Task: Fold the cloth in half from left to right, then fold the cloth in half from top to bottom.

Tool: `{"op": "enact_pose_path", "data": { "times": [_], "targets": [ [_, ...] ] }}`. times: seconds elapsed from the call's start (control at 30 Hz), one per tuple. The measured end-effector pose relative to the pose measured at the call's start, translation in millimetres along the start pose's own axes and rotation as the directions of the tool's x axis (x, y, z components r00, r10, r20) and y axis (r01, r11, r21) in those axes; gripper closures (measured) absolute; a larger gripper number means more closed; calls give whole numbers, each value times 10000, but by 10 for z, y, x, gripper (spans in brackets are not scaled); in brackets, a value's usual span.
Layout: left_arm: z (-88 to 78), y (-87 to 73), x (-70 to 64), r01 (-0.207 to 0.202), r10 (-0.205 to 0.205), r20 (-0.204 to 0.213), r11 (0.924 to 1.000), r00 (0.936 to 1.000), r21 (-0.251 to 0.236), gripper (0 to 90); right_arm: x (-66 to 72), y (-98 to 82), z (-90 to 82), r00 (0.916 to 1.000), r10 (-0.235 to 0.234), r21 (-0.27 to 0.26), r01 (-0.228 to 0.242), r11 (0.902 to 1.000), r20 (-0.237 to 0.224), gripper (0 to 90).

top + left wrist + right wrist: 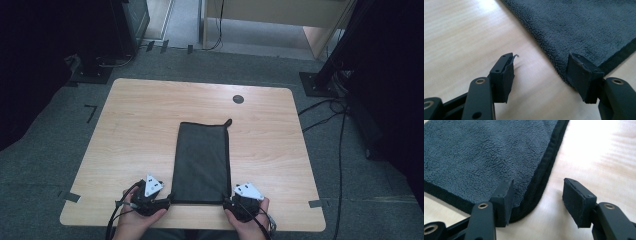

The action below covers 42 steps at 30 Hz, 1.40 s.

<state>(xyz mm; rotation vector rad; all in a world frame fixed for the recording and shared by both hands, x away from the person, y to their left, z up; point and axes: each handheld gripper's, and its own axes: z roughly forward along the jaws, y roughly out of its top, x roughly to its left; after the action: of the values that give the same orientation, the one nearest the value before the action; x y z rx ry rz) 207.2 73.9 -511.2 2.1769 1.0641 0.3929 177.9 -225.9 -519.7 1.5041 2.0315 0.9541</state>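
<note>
A dark grey folded towel point(202, 162) lies flat and lengthwise in the middle of the wooden table point(140, 115), with a small loop point(227, 122) at its far right corner. My left gripper point(162, 199) sits at the towel's near left corner. In the left gripper view that gripper point(541, 62) is open, its right jaw over the towel point(586, 30) edge and bare wood between the jaws. My right gripper point(231, 200) sits at the near right corner. It too point(537, 187) is open, the hemmed corner of the towel point(479, 155) lying by its left jaw.
A round dark grommet point(238, 99) is set in the table near its far edge. Grey carpet surrounds the table, with cables point(340, 130) trailing on the right and dark stands point(92, 72) at the back left and right. Both hands rest at the table's near edge.
</note>
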Motion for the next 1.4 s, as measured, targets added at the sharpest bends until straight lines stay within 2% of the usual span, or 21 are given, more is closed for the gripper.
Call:
{"op": "enact_pose_path", "data": {
  "times": [0.27,0.3,0.33,0.37,0.4,0.47,0.53,0.63,0.7,0.73,0.77,0.87,0.9,0.93,0.97,1.0,1.07,1.1,1.17,1.3,1.4],
  "targets": [
    [-120,-149,-133,67,-66,51,9999,10000,-134,392,61,-152,-148,10000,-5,-75,5,10000,53,404],
    [-124,-154,-132,65,-64,76,9999,10000,-145,389,57,-154,-152,10000,-26,-50,26,10000,59,380],
    [-130,-148,-120,147,-145,134,9998,9998,-136,351,17,-126,-144,9999,122,134,-120,9998,-119,282],
    [-142,-142,-104,313,-307,317,9994,9990,-171,351,17,-126,-144,9999,122,134,-120,9998,-119,282],
    [-186,-129,-71,493,-464,566,9974,9973,-525,319,-52,-66,-156,9976,384,179,-374,9991,-577,227],
    [-274,-27,5,540,-478,486,9891,9977,-1371,309,-126,23,-185,9971,389,-129,-399,9991,-647,222],
    [-275,20,37,533,-465,509,9884,9976,-1420,291,-181,128,-191,9980,235,-313,-254,9992,-594,209],
    [-194,251,206,747,-706,295,9824,9971,-1713,291,-268,302,-155,9975,56,-437,-86,9990,-701,206],
    [-78,409,336,1055,-1024,268,9785,9944,-1770,295,-352,485,-77,9949,-81,-440,36,9990,-1010,222],
    [-4,485,396,1091,-1077,178,9780,9940,-1780,304,-442,673,43,9934,-106,-485,51,9988,-1141,247],
    [174,613,509,1203,-1225,-16,9772,9925,-1751,310,-481,763,116,9920,-155,-466,97,9989,-1252,268],
    [425,771,677,1816,-1803,223,9722,9834,-1480,326,-588,1010,381,9924,-419,-400,375,9985,-1153,345],
    [425,771,677,1816,-1803,223,9722,9834,-1480,329,-588,1010,381,9924,-419,-400,375,9985,-1153,345],
    [522,840,734,2075,-2064,219,9686,9782,-1368,329,-612,1066,449,9931,-477,-373,440,9983,-1072,347],
    [651,950,791,2007,-2034,-108,9724,9790,-1189,341,-675,1222,648,9953,-320,-237,299,9993,-914,376],
    [651,950,791,2007,-2034,-108,9724,9790,-1189,341,-704,1283,733,9946,-330,-172,315,9994,-981,392],
    [755,1053,843,1978,-2005,-149,9746,9796,-1053,341,-733,1338,810,9940,-191,-113,180,9998,-1080,396],
    [826,1138,876,1963,-2004,-320,9754,9792,-1006,342,-797,1430,950,9930,178,-41,-184,9998,-1169,397],
    [896,1238,919,2068,-2108,-310,9731,9770,-1015,346,-852,1495,1057,9932,338,-132,-355,9993,-1111,417],
    [946,1311,964,2447,-2462,-31,9644,9692,-1005,393,-914,1549,1175,9885,584,-33,-595,9982,-1395,493],
    [998,1361,975,2407,-2434,-161,9656,9698,-984,408,-944,1576,1274,9863,742,44,-744,9972,-1473,519]
  ]
}}
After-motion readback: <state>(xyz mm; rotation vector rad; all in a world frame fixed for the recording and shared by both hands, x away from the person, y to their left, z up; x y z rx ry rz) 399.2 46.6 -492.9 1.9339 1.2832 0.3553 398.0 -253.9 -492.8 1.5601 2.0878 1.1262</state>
